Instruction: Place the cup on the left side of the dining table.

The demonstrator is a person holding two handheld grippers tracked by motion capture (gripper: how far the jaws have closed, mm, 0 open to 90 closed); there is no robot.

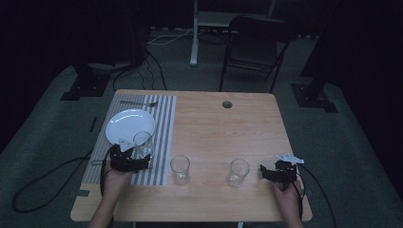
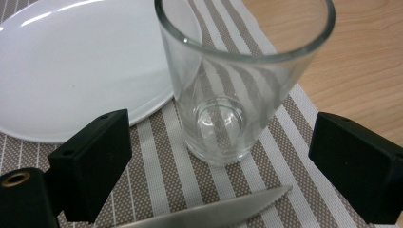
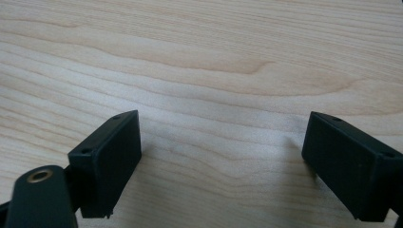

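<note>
Where the left gripper (image 2: 221, 164) hovers low over the striped placemat (image 2: 161, 175), its jaws stand released and apart, with a knife blade (image 2: 223, 211) lying across the mat nearest the camera, its handle cut off. Just beyond, between the jaws but touched by neither, stands the clear, empty tumbler (image 2: 228, 95), upright, tapering to a thick base, beside the white plate (image 2: 71, 71). Over bare tabletop (image 3: 199, 57), the right gripper (image 3: 221, 161) is also released.

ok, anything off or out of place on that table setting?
Nothing spilled or broken. The glass stands upright on the striped placemat beside the white plate, with a knife lying in front. Two more glasses stand on bare wood.
</note>
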